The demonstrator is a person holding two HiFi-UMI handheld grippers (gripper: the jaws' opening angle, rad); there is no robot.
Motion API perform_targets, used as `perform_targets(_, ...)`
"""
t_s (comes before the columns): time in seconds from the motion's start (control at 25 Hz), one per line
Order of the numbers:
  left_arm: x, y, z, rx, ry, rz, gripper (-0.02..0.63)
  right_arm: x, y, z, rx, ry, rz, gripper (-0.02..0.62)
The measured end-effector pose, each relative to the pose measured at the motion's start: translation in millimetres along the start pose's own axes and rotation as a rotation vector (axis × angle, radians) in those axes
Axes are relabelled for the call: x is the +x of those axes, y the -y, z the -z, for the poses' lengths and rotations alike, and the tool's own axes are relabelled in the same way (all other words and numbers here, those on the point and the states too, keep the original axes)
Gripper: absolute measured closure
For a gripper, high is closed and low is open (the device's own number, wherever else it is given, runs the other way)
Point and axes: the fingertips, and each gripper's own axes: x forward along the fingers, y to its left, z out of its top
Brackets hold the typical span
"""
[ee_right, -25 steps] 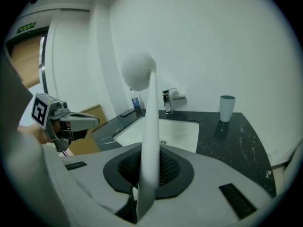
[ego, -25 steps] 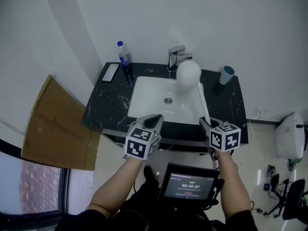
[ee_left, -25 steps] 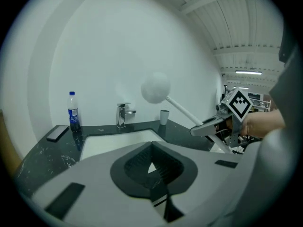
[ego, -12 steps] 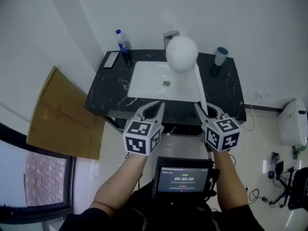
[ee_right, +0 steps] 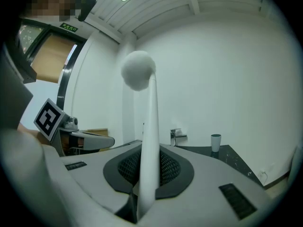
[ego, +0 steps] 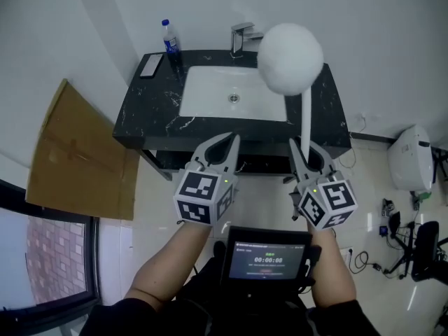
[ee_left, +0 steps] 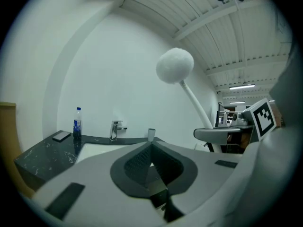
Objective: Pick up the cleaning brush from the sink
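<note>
The right hand-held gripper (ego: 306,151) is closed on the white handle of the cleaning brush (ego: 290,58). The brush's long axis points to 12 o'clock, and its round head is lifted above the sink (ego: 210,96). At 9 o'clock, the left hand-held gripper (ego: 225,140) is closed and empty.

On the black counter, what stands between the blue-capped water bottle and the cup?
The faucet stands between the bottle and the cup. The left gripper view shows all three in one row against the white wall.
</note>
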Motion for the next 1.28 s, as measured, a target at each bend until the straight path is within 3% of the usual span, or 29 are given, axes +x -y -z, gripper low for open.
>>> perform_targets(0.24, -35, 39, -5, 0.028, 0.022, -0.025, 0.598, -54, -5, -22, -0.028, 0.111, -0.007, 0.577)
perform_targets(0.44, -34, 57, -19, 0.035, 0.050, -0.041, 0.598, -77, 4, -40, -0.045, 0.157, -0.004, 0.577)
perform_targets(1.28, -43, 62, -24, 0.024, 0.084, -0.084, 0.600, -85, 5, -38, -0.030, 0.157, 0.014, 0.577)
